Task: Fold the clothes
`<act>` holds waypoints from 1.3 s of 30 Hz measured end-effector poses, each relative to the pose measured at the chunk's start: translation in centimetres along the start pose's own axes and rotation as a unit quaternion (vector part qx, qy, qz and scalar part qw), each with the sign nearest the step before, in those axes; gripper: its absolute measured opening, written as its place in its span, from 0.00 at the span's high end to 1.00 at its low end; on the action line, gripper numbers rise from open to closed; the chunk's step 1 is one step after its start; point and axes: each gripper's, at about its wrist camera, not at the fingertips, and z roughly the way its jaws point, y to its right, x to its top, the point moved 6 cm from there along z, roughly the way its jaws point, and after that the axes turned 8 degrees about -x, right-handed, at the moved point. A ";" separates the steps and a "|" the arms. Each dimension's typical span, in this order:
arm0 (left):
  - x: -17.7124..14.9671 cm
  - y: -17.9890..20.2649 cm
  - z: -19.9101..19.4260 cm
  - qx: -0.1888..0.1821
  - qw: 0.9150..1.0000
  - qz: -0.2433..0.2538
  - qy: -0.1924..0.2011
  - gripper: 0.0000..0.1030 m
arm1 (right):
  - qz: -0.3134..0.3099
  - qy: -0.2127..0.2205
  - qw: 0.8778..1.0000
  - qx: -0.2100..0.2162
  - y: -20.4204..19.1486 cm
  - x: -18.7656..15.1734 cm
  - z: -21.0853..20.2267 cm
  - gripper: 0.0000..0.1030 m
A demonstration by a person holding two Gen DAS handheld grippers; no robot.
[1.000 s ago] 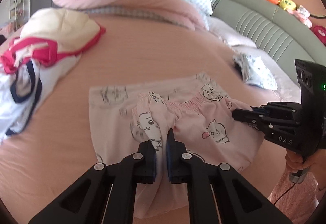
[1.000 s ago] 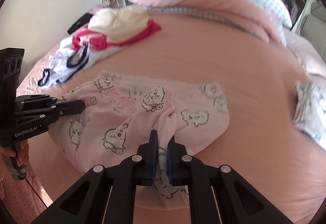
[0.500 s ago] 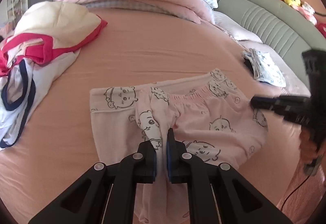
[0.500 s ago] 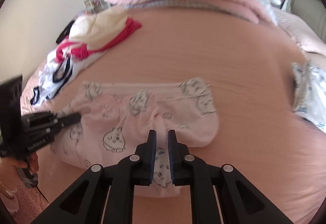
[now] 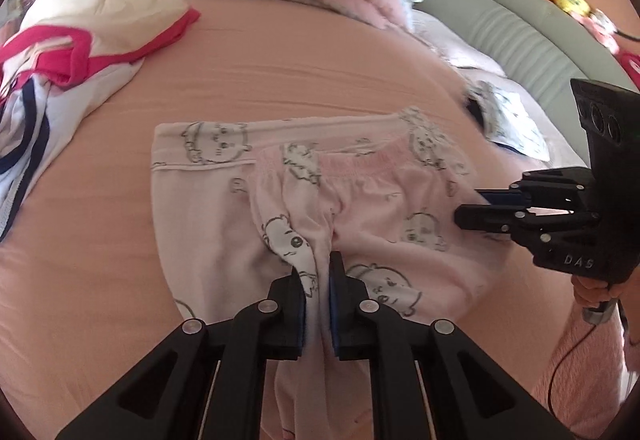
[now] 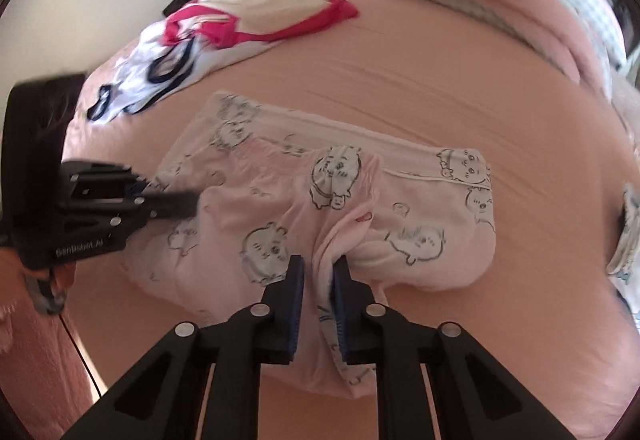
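Left tool [image 5: 318, 280] is clenched on a pinched ridge of the pink pyjama shorts [image 5: 360, 208]. Right tool [image 6: 318, 272] has its jaws closing on a similar ridge. The shorts lie flat on the bed [image 5: 280, 80], near edge. Cloth appears light, soft and limp; it will sag and slip. Best grip looks to be hems or waistband.

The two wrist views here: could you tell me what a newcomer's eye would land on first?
First, the pale pink shorts printed with cartoon animals, lying mid-bed on the pink sheet. Next, both black grippers: the left gripper pinches a fold of them, and the right gripper, jaws closing, has another fold between its pads. Beyond lies a heap of clothes with bright pink trim.
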 end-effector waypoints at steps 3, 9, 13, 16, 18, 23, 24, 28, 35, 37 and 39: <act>-1.2 0.4 0.0 -0.004 1.000 0.003 -0.017 0.92 | 0.021 -0.031 0.999 0.008 0.2 -3.5 -1.1 0.88; -1.6 -0.5 -1.9 0.003 0.998 -0.056 0.005 0.92 | 0.159 -0.043 0.986 0.032 3.4 -8.4 -0.6 0.85; -3.0 -1.6 -5.1 0.022 0.989 -0.139 0.045 0.78 | 0.214 0.016 0.976 0.039 4.2 -7.2 -2.0 0.52; -5.5 -2.1 -5.6 0.041 0.982 -0.181 0.037 0.54 | 0.245 0.028 0.969 0.030 5.2 -6.3 -1.7 0.50; -6.8 -2.1 -4.9 0.039 0.980 -0.192 0.020 0.54 | 0.242 0.012 0.970 0.017 5.5 -6.3 -0.6 0.50; -6.6 -0.9 -3.5 -0.018 0.978 -0.207 0.023 0.71 | 0.230 -0.008 0.973 0.004 4.9 -7.0 0.6 0.69; -6.3 -0.5 -3.3 -0.018 0.980 -0.197 0.018 0.81 | 0.243 -0.017 0.969 0.025 4.6 -7.0 0.7 0.88; -5.3 0.5 -4.1 -0.013 0.987 -0.160 0.015 0.89 | 0.281 -0.030 0.957 0.063 4.3 -7.5 -0.4 0.92; -4.9 -0.2 -7.6 -0.032 0.990 -0.139 0.009 0.89 | 0.248 -0.021 0.968 0.024 3.6 -8.2 -5.2 0.92; -6.1 -1.4 -6.4 -0.020 0.987 -0.159 -0.029 0.89 | 0.254 -0.057 0.965 0.006 3.6 -9.2 -3.2 0.92; -7.3 -2.5 -5.5 -0.002 0.983 -0.175 -0.063 0.89 | 0.260 -0.096 0.961 0.010 3.4 -10.4 -0.9 0.89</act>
